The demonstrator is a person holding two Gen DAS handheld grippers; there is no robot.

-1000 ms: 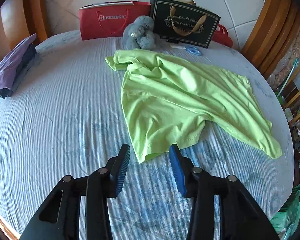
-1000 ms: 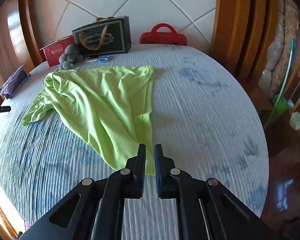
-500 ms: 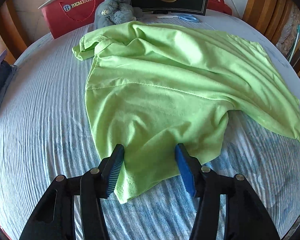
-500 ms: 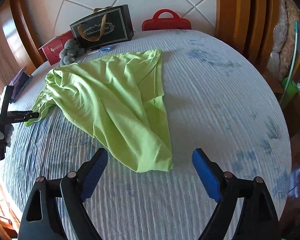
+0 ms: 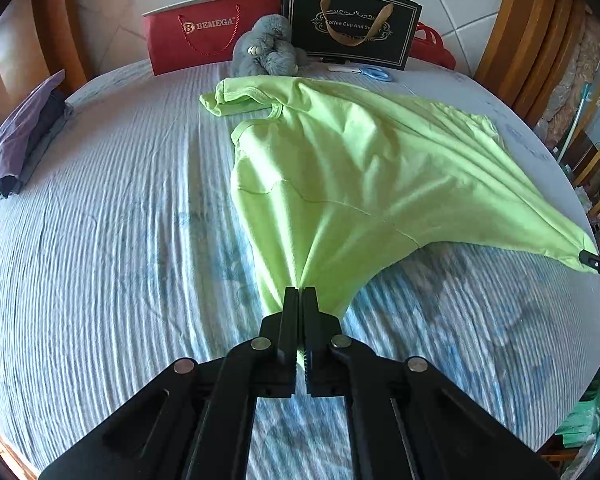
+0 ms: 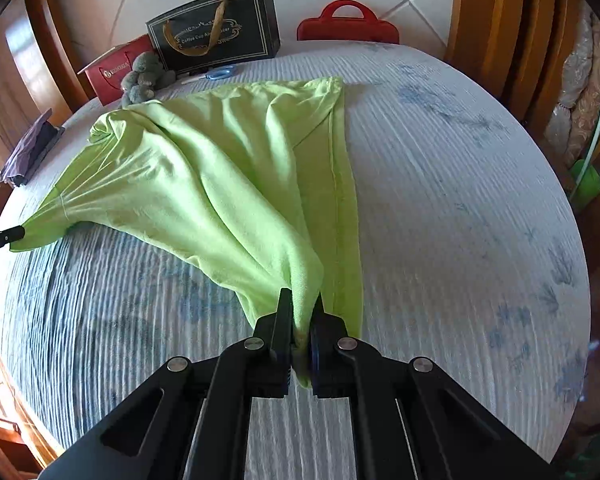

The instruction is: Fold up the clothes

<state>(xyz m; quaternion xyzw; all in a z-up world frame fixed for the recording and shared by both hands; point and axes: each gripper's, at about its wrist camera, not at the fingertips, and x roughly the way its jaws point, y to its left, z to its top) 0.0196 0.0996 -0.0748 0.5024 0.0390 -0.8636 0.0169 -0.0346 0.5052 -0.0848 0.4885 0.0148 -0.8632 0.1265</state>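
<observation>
left wrist view: left tool [image 5: 299, 296] pinched green shirt [image 5: 360, 168] corner; right tool [image 6: 300, 304] pinched other corner; shirt lay rumpled on bed [image 5: 100, 240]. advice: draw corners apart evenly, flatten before folding.

lime-green cotton t-shirt [image 5: 364, 176] lies crumpled on striped blue-white bedspread [image 5: 100, 240], collar end twd the far side, fabric pulled taut into 2 bunched corners at near edge, lifted w/ radiating creases.
</observation>
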